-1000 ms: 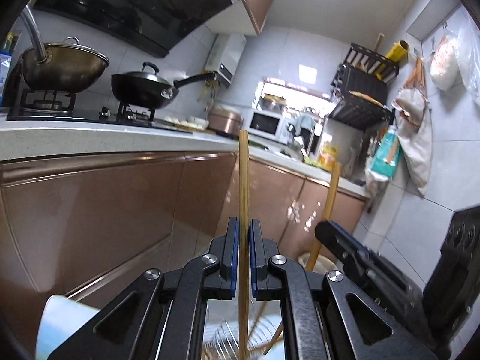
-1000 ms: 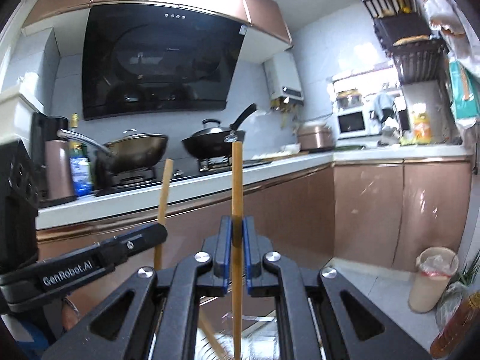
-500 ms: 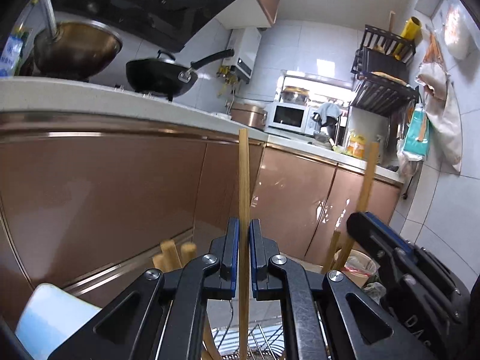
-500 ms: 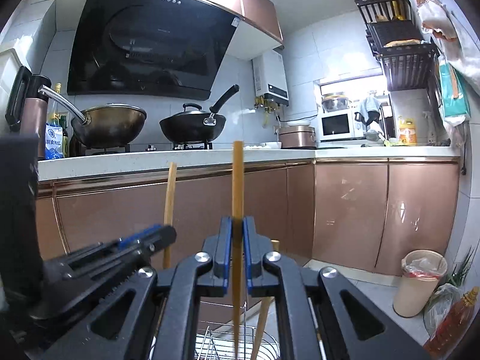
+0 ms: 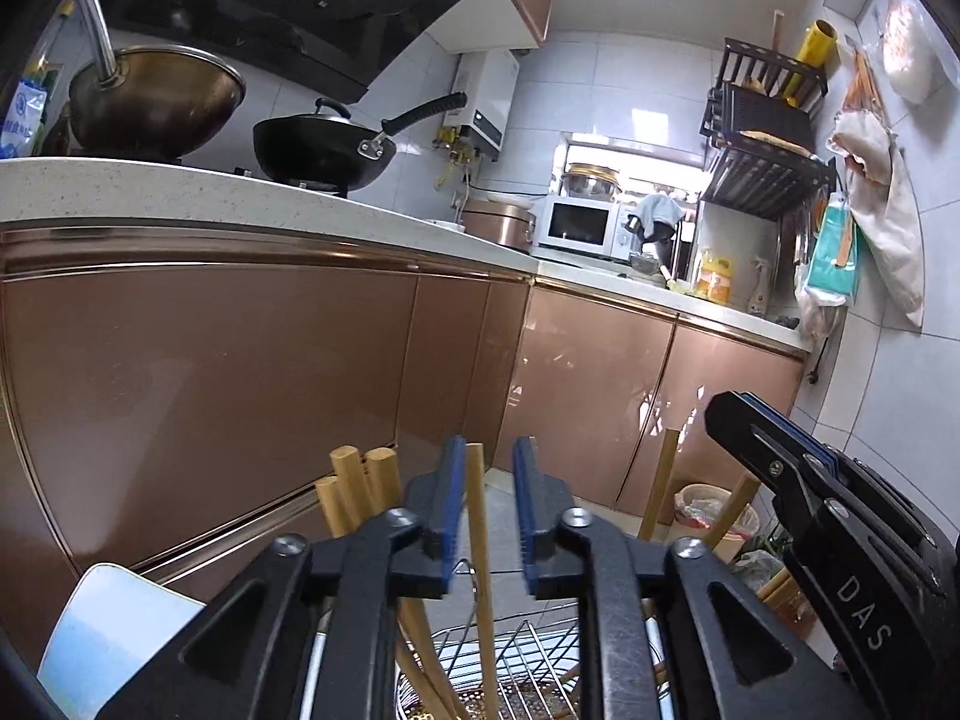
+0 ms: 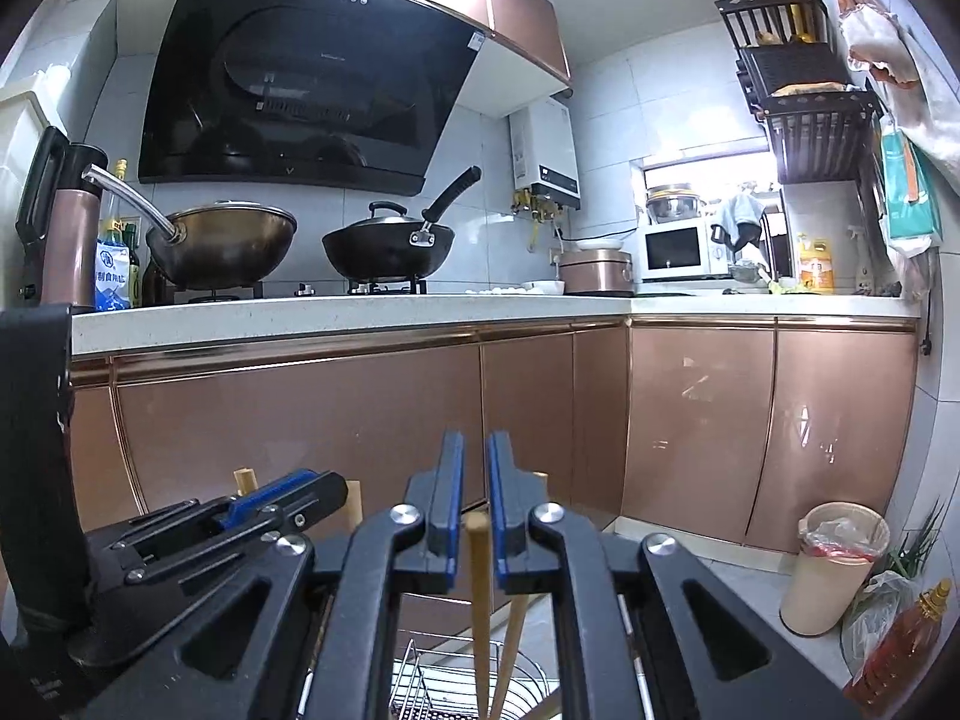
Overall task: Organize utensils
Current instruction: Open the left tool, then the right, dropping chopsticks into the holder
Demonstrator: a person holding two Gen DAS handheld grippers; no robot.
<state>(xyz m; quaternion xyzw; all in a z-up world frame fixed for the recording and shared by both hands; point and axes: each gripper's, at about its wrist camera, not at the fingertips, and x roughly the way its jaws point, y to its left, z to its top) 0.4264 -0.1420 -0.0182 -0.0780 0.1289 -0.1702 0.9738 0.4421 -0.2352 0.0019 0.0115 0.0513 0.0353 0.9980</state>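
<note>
My left gripper (image 5: 486,456) is open; a wooden chopstick (image 5: 480,552) stands loose between its blue pads, leaning by the left pad, its lower end in a wire utensil basket (image 5: 510,660). Several more chopsticks (image 5: 360,492) stand in the basket at left, and others (image 5: 660,480) at right. My right gripper (image 6: 474,450) is open a little; a chopstick (image 6: 478,588) stands free between its pads, sunk low into the wire basket (image 6: 420,678). The right gripper shows in the left wrist view (image 5: 780,456), and the left gripper in the right wrist view (image 6: 288,492).
Copper cabinet doors (image 6: 372,420) stand close ahead under a white counter (image 6: 360,309) with two woks (image 6: 384,246). A bin (image 6: 834,564) stands on the floor at right, a red bottle (image 6: 900,642) beside it. A pale blue object (image 5: 102,618) sits at lower left.
Both grippers came down toward the wire basket and opened. Both chopsticks were let go and slid down into the basket.
</note>
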